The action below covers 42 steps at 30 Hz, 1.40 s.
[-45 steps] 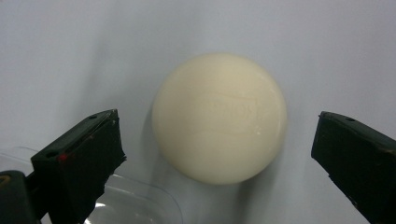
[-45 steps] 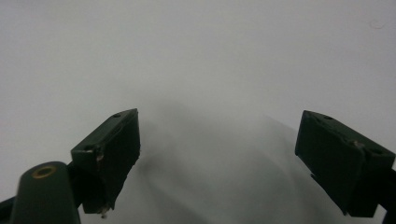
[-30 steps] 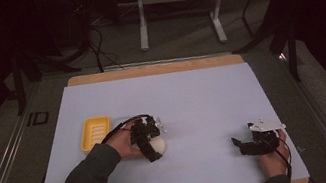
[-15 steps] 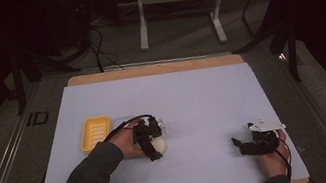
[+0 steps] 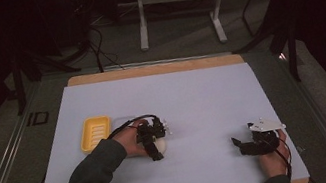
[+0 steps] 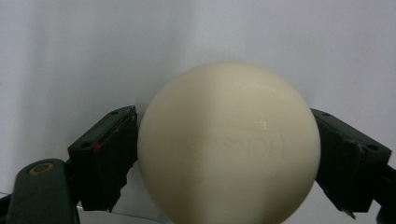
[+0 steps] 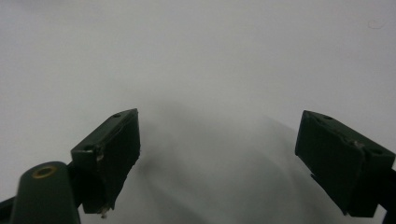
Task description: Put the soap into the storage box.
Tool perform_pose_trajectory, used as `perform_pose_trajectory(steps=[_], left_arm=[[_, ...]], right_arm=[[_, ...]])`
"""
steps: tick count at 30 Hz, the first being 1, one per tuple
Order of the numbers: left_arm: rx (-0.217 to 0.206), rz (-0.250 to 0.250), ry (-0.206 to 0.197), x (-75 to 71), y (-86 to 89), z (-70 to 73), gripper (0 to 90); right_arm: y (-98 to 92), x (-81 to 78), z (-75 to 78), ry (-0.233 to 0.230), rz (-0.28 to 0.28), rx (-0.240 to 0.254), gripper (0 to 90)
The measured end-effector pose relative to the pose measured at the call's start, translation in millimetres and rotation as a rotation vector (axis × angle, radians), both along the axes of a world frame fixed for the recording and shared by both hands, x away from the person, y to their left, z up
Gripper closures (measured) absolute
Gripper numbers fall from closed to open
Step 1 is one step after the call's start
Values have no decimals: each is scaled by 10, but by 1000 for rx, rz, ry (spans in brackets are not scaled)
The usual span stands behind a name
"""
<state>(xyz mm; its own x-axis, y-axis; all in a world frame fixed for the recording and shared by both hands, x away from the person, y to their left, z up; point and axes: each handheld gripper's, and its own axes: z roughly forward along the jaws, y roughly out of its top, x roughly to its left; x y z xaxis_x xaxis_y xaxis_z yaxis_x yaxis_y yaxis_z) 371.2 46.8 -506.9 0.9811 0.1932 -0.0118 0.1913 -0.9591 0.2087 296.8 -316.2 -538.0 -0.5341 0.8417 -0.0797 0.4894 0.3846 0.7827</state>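
On the white-covered table (image 5: pixel 193 101), the left tongs (image 5: pixel 156 146) grip a cream, rounded bar of soap (image 6: pixel 229 144), with one black jaw pressed against each side of it in the left gripper view. A faint embossed word runs across the face of the soap, too soft to read. In the high view the soap (image 5: pixel 160 145) sits left of the table's middle, partly covered by the left hand (image 5: pixel 131 140) and the tongs, and whether it touches the sheet cannot be told. Just to its left lies a yellow soap dish (image 5: pixel 94 133), ribbed inside and apart from the hand. The right tongs (image 7: pixel 219 158) stand wide open with nothing between the jaws, above plain white sheet. In the high view the right tongs (image 5: pixel 244 145) are near the table's front right corner, well apart from the soap, held in the right hand (image 5: pixel 272 158), with a grey plate on top.
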Motion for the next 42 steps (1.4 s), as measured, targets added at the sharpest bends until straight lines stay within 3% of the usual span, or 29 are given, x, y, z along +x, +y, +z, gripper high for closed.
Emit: perform_pose_trajectory(steps=[9,18,23,42], left_arm=[[43,-21,-7,5,-45,6,159],[52,-25,-4,11,-54,9,172],[60,-26,-4,28,-60,28,222],[82,-36,-10,23,-101,42,228]], right_arm=[[0,0,0,0,0,1,140],[-3,0,0,0,1,5,140],[-3,0,0,0,1,5,140],[-3,-1,0,-1,1,5,140]])
